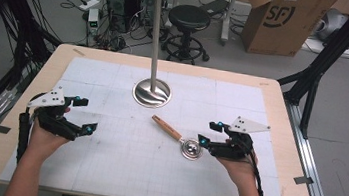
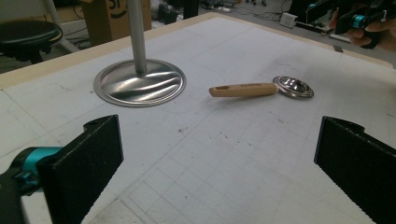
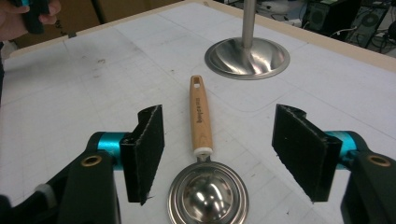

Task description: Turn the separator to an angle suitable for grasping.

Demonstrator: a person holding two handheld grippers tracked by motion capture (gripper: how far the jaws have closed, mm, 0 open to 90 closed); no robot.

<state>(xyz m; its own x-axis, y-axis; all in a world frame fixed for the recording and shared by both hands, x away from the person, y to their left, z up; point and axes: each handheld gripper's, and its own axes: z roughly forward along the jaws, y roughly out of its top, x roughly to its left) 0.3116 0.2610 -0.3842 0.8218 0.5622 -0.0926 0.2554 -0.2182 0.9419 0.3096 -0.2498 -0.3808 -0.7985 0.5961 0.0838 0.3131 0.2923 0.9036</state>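
Right gripper view has your right gripper (image 3: 219, 154) spread wide, its two black jaws standing to either side of the scoop (image 3: 205, 168) and touching nothing. The scoop lies flat on the white gridded mat (image 3: 93, 84), its steel bowl just under the camera between those jaws, and its wooden handle points away toward the round steel base of the stand (image 3: 247, 58). The handle's far end stops short of that base, clearly apart from it.

From the high view, your left gripper (image 1: 82, 116) is released as well, jaws parted over bare mat and well to the left of the scoop, with the stand's pole rising beyond and between your two hands. Left gripper view sets the scoop to the right of the stand's base, handle end nearer it.
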